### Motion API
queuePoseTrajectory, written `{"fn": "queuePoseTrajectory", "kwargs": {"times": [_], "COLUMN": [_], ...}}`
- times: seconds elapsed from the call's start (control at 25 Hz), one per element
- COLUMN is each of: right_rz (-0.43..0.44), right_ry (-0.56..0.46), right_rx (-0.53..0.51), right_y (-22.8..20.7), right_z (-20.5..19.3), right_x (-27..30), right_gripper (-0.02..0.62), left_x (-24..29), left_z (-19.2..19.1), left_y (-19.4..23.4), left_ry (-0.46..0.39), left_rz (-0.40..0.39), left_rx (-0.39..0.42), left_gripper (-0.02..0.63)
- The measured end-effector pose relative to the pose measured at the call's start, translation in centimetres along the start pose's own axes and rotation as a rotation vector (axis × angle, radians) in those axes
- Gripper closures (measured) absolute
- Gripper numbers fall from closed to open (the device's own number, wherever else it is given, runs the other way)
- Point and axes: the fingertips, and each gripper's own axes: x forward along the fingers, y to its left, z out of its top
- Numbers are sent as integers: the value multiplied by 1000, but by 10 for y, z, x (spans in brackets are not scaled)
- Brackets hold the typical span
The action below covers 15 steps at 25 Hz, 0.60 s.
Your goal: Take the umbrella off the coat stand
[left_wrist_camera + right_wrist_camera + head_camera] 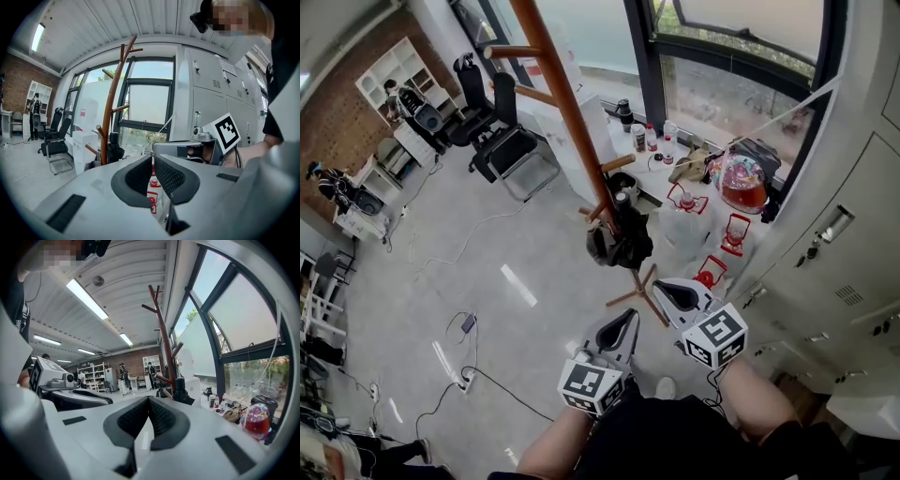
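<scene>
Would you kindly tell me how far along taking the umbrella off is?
Nothing looks done: the black umbrella hangs on a low peg of the coat stand. Nothing is in hand: the left hand-held gripper and right hand-held gripper are shut, empty and short of it. Reaching, gripping and lifting off remain.

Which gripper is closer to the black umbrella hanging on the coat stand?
Right, by a little. The right gripper sits below-right of the umbrella; the left gripper hangs farther back, directly below it.
</scene>
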Motion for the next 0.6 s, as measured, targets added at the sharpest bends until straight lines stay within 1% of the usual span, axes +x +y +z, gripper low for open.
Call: {"fn": "queuePoseTrajectory", "kwargs": {"times": [0.28,0.6], "right_rz": [-36,-81], "right_ry": [11,38], "right_rx": [6,30], "right_y": [-16,-35], "right_z": [-1,-6], "right_x": [17,55], "right_gripper": [541,541], "left_x": [12,24], "left_z": [-1,-1], "left_y": [13,52], "left_ry": [0,12], "left_rz": [-31,-58], "left_rx": [-3,-27], "left_gripper": [580,581]}}
